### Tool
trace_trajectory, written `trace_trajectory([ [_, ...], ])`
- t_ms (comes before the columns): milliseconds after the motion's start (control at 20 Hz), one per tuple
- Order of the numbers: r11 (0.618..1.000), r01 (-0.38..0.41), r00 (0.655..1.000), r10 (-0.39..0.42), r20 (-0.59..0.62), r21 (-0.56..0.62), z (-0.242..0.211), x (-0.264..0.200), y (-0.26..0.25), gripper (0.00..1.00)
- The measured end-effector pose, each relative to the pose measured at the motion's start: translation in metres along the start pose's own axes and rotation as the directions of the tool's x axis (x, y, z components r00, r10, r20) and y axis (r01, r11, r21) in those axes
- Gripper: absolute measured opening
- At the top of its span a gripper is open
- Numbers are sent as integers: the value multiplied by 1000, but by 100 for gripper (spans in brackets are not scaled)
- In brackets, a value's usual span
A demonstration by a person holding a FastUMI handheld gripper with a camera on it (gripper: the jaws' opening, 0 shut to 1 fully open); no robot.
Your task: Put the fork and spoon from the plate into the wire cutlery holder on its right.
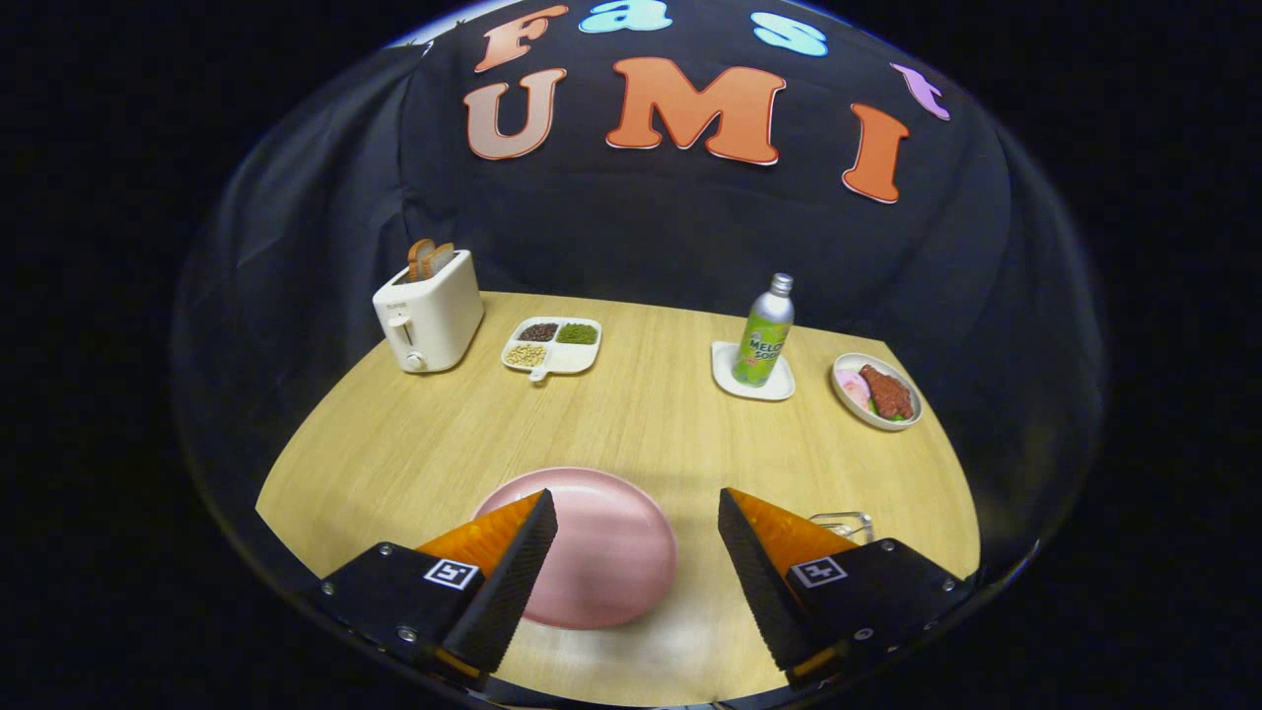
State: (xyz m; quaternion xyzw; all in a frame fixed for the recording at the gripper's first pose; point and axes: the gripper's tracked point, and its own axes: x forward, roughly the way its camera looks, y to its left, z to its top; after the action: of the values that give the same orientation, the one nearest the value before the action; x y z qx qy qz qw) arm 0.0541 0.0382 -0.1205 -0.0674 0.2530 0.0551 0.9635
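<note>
A pink plate (601,552) lies on the wooden table just ahead of my gripper (637,505), partly behind the left finger. Its visible surface is bare. To its right, a bit of the wire cutlery holder (844,523) peeks out above the right finger (779,552); most of it is hidden and I cannot tell what it holds. My gripper hangs above the table's near edge, open, with nothing between the orange and black fingers.
Along the back of the table (641,414) stand a white toaster (430,316) with toast, a divided dish of beans (552,345), a green bottle (764,335) on a small white tray, and a bowl of food (877,391) at the far right.
</note>
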Motion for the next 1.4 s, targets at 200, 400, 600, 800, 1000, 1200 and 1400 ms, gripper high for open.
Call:
trace_trajectory([
  [200, 999, -36, 999, 36, -24, 19, -31, 16, 35, 99],
  [400, 995, -78, 994, 82, -73, 59, -65, 34, 65, 99],
  [600, 998, -59, 990, 62, -131, 21, -91, 49, 70, 88],
  [800, 998, -63, 983, 65, -171, 13, -105, 59, 79, 68],
  [1000, 998, -65, 977, 64, -204, 4, -115, 64, 83, 46],
  [1200, 997, -71, 968, 75, -239, 23, -125, 68, 90, 27],
  [1400, 997, -69, 965, 77, -249, 39, -124, 69, 90, 5],
])
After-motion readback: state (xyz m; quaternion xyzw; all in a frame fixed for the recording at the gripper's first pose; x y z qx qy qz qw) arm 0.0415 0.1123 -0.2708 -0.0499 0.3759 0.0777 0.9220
